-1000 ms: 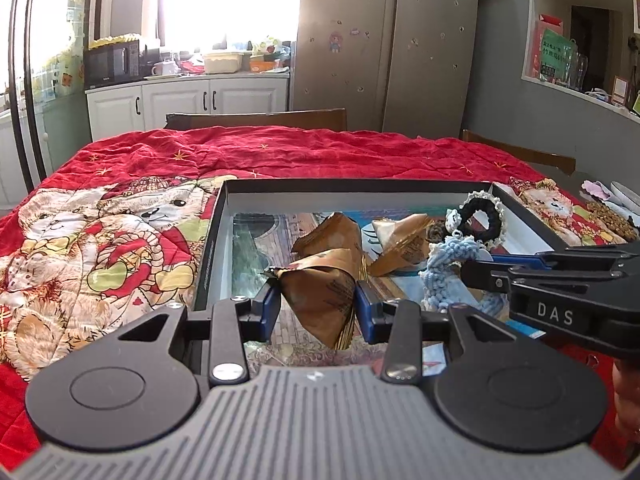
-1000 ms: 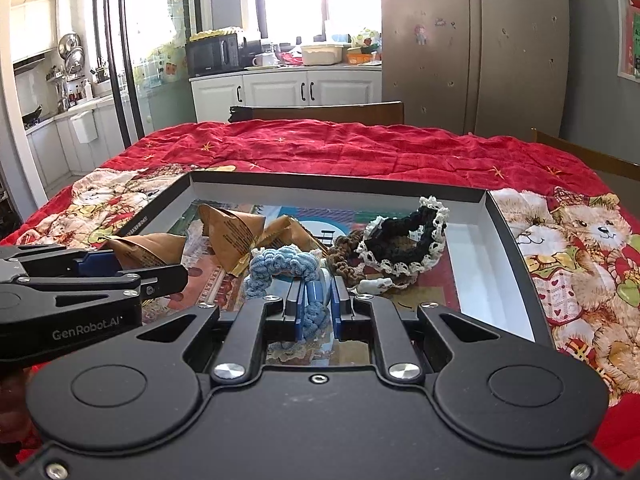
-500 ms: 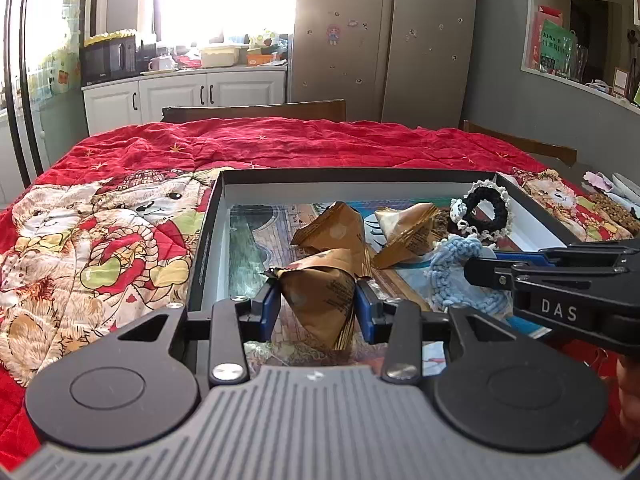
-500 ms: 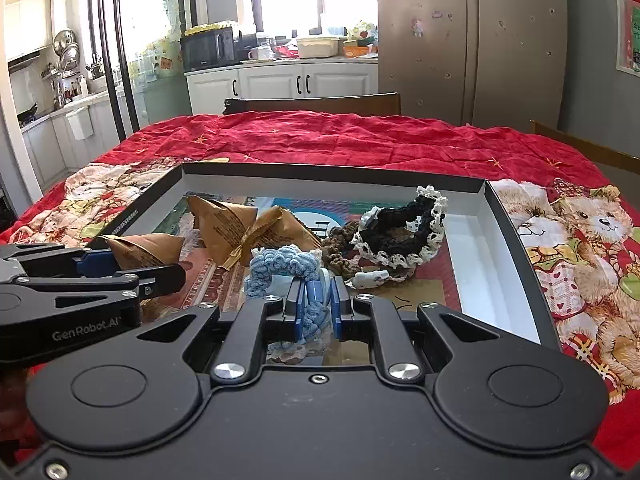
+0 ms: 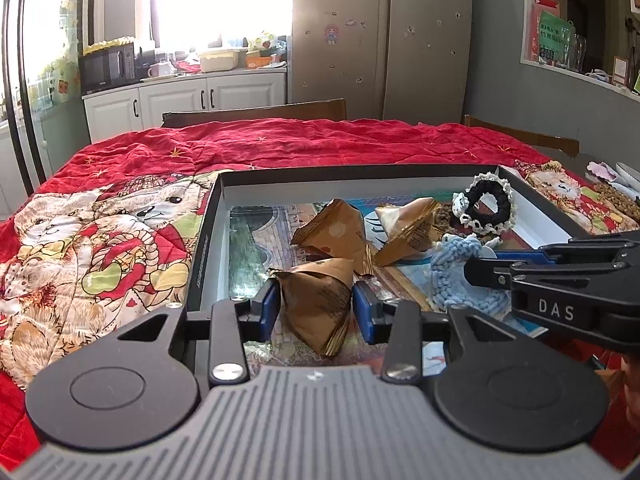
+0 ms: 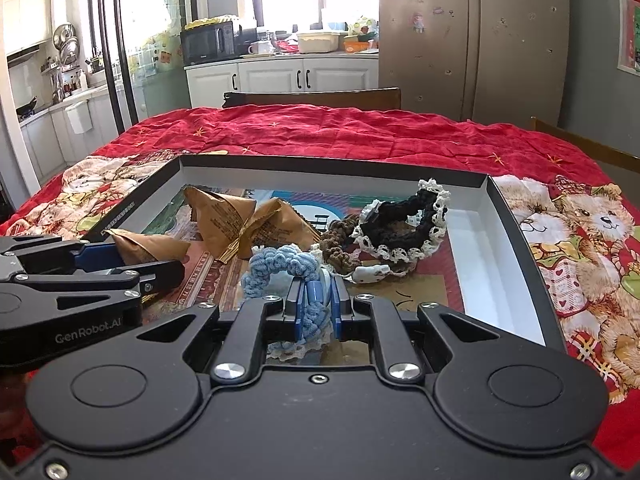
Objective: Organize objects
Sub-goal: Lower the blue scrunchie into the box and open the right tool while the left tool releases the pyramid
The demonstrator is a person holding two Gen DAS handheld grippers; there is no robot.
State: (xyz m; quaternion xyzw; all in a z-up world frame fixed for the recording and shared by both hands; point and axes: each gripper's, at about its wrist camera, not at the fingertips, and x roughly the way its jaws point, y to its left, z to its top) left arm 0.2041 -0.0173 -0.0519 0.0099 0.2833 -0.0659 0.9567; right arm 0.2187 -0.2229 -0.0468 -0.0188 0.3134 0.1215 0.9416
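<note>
Brown paper packet (image 5: 318, 304) sits at the near left of the shallow black box (image 5: 204, 240), squeezed between the blue pads of the left gripper (image 5: 316, 306). The packet's bottom tip hangs over the picture on the box floor; whether it touches cannot be told. Two more brown packets (image 5: 340, 232) lie just behind it, leaning on each other. To their right, the right gripper (image 6: 316, 308) is closed tight on a blue scrunchie (image 6: 280, 266); its pads hide part of the loop. Behind the blue one is a brown scrunchie (image 6: 338, 242), mostly covered. Next right, a black scrunchie with white lace (image 6: 404, 222) leans tilted. A small white thing (image 6: 372, 272) lies in front of it, too small to make out. The box rests on a red blanket with bears (image 6: 580, 232).
</note>
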